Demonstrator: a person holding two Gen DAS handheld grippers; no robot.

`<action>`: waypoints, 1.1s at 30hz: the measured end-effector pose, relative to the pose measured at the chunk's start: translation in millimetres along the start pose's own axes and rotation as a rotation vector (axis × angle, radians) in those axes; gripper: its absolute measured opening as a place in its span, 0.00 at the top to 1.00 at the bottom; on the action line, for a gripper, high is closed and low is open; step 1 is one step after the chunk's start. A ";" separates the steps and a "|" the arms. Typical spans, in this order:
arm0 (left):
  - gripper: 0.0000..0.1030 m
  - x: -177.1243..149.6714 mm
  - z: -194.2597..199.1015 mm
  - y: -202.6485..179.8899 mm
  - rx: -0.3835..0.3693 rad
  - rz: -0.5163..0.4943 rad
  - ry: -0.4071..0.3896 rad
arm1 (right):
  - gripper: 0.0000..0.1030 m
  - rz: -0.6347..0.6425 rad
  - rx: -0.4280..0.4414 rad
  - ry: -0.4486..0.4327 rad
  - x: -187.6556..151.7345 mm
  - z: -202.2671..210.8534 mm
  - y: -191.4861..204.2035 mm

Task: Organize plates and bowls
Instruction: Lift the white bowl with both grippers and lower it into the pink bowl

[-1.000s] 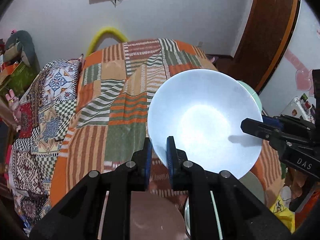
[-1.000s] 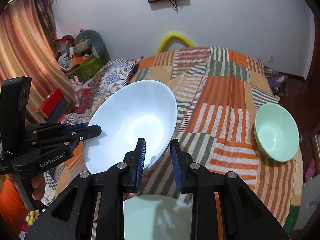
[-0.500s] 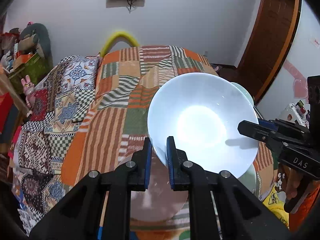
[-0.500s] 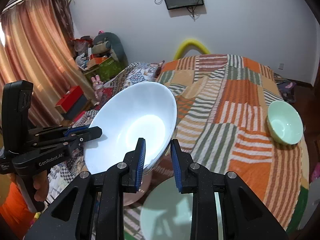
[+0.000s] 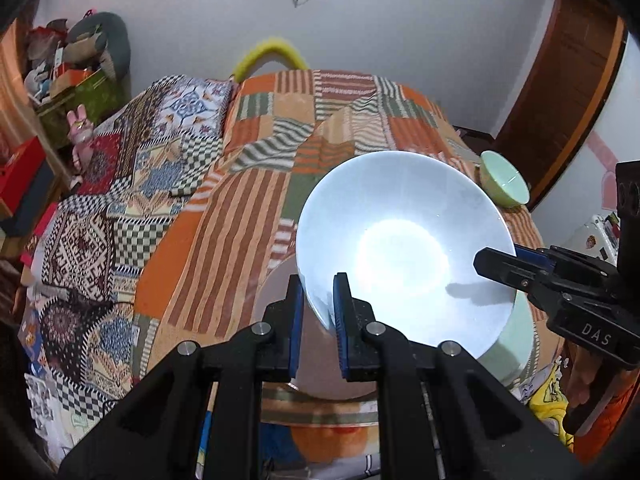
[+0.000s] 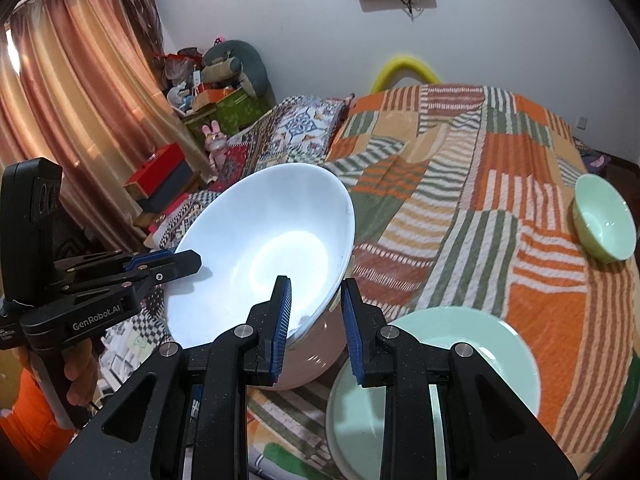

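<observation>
- My left tongs (image 5: 316, 312), at the bottom centre of the left wrist view, are clamped on the near rim of the large white glossy bowl (image 5: 404, 248); one blue pad sits inside the rim, the other outside
- My right tongs (image 6: 314, 316), at the bottom centre of the right wrist view, are clamped on the opposite rim of that same bowl (image 6: 264, 256); the bowl hangs tilted between the two, held above the bed
- Under the bowl, in the lower middle of the left view, lies a round pinkish-brown plate (image 5: 276, 300); just right of it a pale green round plate (image 6: 440, 364) fills the lower right of the right view
- A small mint-green bowl (image 6: 604, 220) stands well apart at the right edge, on the orange, green and white striped bedspread (image 6: 480, 200)
</observation>
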State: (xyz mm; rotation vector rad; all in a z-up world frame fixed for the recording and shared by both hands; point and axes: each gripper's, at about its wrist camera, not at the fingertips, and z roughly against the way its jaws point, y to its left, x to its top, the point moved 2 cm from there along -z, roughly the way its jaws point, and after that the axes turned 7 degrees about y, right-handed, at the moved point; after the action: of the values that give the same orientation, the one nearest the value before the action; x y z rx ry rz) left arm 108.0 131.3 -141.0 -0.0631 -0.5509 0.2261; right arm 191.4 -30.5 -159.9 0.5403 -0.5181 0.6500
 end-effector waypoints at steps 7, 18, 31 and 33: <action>0.87 -15.2 -24.4 11.7 0.016 0.032 0.047 | 0.78 0.003 -0.007 0.054 -12.1 -21.8 5.5; 0.87 -34.7 -57.3 27.4 0.032 0.073 0.124 | 0.78 0.021 -0.020 0.139 -24.3 -51.6 10.3; 0.87 -42.1 -77.9 34.9 0.050 0.081 0.173 | 0.78 0.048 -0.054 0.188 -27.2 -70.7 13.5; 0.87 -41.8 -78.8 35.5 0.053 0.080 0.175 | 0.78 0.051 -0.057 0.195 -27.5 -73.2 14.0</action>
State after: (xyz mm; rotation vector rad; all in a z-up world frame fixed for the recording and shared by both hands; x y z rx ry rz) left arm 107.8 156.3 -233.7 -0.0528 -0.3679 0.3099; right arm 183.3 12.1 -226.5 0.4058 -0.3664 0.7262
